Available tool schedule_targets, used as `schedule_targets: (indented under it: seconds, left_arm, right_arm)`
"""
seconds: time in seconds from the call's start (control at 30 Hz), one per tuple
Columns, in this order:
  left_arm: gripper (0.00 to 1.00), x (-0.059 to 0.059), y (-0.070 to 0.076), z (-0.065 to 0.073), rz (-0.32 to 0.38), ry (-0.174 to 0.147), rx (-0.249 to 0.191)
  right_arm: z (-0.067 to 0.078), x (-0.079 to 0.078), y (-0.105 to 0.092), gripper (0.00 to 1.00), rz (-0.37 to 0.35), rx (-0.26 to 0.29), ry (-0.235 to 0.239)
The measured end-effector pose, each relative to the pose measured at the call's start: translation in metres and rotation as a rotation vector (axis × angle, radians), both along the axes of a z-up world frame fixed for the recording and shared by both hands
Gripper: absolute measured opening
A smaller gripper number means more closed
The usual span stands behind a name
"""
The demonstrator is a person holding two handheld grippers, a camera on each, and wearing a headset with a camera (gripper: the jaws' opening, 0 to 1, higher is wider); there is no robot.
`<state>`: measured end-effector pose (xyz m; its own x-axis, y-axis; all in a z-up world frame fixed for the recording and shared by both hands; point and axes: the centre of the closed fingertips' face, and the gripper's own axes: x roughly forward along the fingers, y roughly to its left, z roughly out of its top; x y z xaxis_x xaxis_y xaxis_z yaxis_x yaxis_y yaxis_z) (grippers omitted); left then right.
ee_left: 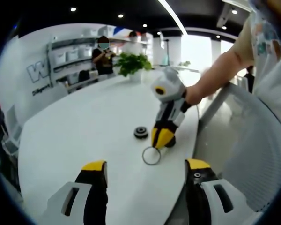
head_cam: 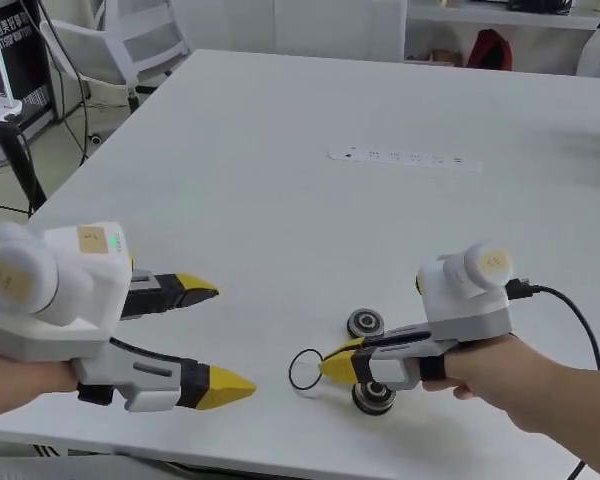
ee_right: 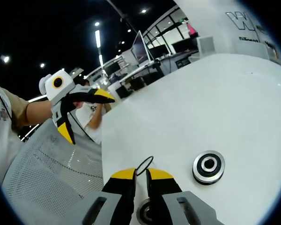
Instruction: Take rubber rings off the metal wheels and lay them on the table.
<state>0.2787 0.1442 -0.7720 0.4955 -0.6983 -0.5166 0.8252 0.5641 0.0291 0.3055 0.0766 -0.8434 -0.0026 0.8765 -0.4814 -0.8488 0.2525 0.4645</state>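
A white bench (head_cam: 280, 180) seen from above, with a person holding a hand-held gripper in each hand. On the right, the right claw (head_cam: 327, 368) points left across the bench, its two yellow tips drawn together with barely a gap, pinching the edge of a thin black rubber ring (head_cam: 305, 370). The ring sticks out beyond the tips, close to the bench's near edge and low at the bench surface (whether it rests on the bench or hangs just above it cannot be told). In the right gripper view the ring's rim (ee_right: 144, 165) disappears between the two nearly closed tips. Two small metal wheels sit beside this claw. The far wheel (head_cam: 365, 322) stands just behind the claw, apart from it, and has a dark outer band around a silver centre. The near wheel (head_cam: 373, 398) lies right under the claw's body, partly hidden by it. On the left, the left claw (head_cam: 232, 337) is spread wide, its yellow tips well apart with nothing between them, pointing towards the ring and the right claw from a short way off. Farther back on the bench lies a white power strip (head_cam: 405, 157).
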Motion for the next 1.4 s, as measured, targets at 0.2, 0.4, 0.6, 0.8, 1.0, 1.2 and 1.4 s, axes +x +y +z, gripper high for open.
schedule_targets:
  seconds: [0.2,0.4,0.6,0.8,1.0,1.2,1.4]
  left_arm:
    - [0.68,0.001,-0.002,0.000,-0.004,-0.001,0.000]
    - [0.68,0.000,-0.006,-0.001,-0.014,0.003,0.002]
    - [0.68,0.001,-0.009,0.001,-0.021,0.002,0.001]
    - [0.68,0.001,-0.012,0.002,-0.032,0.002,0.007]
    - [0.67,0.002,-0.015,0.001,-0.042,0.007,0.013]
    - [0.67,0.003,-0.023,0.000,-0.062,0.010,0.017]
    - [0.67,0.006,-0.032,0.000,-0.088,0.011,0.022]
  right_arm:
    - [0.003,0.001,-0.003,0.13,-0.006,0.003,-0.011]
    - [0.005,-0.001,-0.006,0.19,-0.001,-0.006,-0.034]
    - [0.012,-0.002,-0.008,0.24,0.006,0.005,-0.059]
    - [0.022,-0.001,-0.012,0.28,-0.007,0.035,-0.074]
    - [0.028,0.001,-0.018,0.30,-0.016,0.047,-0.096]
    - [0.036,0.002,-0.026,0.33,-0.018,0.067,-0.143]
    - [0.039,0.003,-0.035,0.37,-0.012,0.062,-0.195]
